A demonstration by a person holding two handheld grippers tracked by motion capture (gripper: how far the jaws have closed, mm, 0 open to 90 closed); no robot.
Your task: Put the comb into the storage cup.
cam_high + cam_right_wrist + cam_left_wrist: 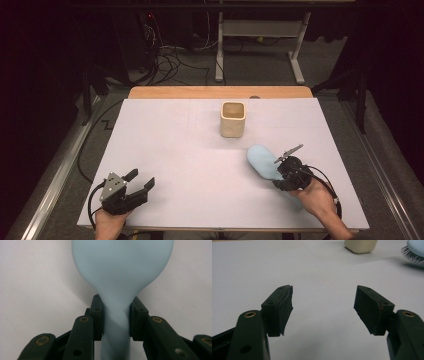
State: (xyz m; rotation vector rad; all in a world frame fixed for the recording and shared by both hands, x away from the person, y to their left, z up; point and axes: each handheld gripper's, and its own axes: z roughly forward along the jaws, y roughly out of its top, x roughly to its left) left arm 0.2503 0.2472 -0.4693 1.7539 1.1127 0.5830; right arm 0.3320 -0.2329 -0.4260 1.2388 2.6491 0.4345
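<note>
A light blue hairbrush (262, 161) lies bristles down on the white table right of centre; its dark bristles (412, 253) show at the top right of the left gripper view. My right gripper (286, 172) is shut on the brush's neck (117, 315), both pads pressing its sides, with the broad blue head (122, 262) ahead of the jaws. My left gripper (140, 181) rests near the table's front left edge, open, with nothing between its fingers (280, 307). A cream square cup (233, 119) stands upright at the back centre.
The white sheet (165, 145) covers the table, with a wooden strip (220, 92) along the far edge. Cables and a desk frame (260, 40) lie on the floor beyond. The cup's base (361, 245) shows at the top of the left gripper view.
</note>
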